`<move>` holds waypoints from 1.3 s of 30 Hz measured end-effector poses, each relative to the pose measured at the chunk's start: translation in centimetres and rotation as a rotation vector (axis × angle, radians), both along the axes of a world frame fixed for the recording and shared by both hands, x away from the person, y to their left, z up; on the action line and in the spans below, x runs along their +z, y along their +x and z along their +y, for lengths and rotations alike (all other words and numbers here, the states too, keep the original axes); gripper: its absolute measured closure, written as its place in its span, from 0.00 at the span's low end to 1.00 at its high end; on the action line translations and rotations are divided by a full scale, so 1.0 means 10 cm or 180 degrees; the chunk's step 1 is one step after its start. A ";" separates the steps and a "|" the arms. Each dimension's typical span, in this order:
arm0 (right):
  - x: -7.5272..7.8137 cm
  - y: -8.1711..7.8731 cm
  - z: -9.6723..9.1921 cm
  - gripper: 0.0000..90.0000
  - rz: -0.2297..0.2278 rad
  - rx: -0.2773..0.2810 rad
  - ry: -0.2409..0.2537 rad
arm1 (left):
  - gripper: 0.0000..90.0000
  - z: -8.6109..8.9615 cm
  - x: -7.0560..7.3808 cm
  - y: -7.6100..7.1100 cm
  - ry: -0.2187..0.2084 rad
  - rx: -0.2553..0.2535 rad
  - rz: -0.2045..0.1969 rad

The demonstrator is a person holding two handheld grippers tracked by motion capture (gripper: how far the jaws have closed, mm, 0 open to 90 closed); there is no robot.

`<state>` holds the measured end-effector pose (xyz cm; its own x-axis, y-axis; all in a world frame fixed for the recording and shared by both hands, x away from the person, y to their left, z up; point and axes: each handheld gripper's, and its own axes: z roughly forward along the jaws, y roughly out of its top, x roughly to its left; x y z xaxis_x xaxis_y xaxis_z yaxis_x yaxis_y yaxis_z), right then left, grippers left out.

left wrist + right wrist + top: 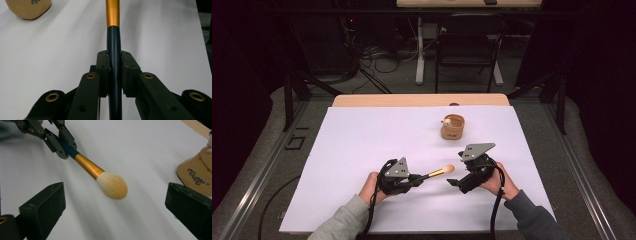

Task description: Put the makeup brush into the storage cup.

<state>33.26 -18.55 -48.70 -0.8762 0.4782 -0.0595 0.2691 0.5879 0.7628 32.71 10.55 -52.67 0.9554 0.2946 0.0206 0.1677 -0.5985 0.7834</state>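
A left gripper (416, 180) near the front edge of a white-covered table (352, 145) has its jaws clamped on the dark handle of a makeup brush (439, 172), bristles pointing right. The right gripper (453, 182), jaws wide apart, faces the bristles just beside them. A small tan holder (452, 127) stands toward the back edge

On the table (362, 140), the cup (452, 127) stands behind both grippers. The left gripper (416, 181) clamps the brush (442, 171), whose head lies between it and the wide-open right gripper (454, 182).
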 end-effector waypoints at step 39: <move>-0.21 -0.11 0.10 0.00 0.0434 -0.0385 0.0820 | 0.88 0.01 0.01 -0.09 -0.0537 0.0606 -0.0118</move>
<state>32.17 -17.53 -50.84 -0.8037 0.5635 0.1914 0.4353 0.3374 0.8347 31.83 10.63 -52.54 0.8819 0.4712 -0.0102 0.2341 -0.4191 0.8772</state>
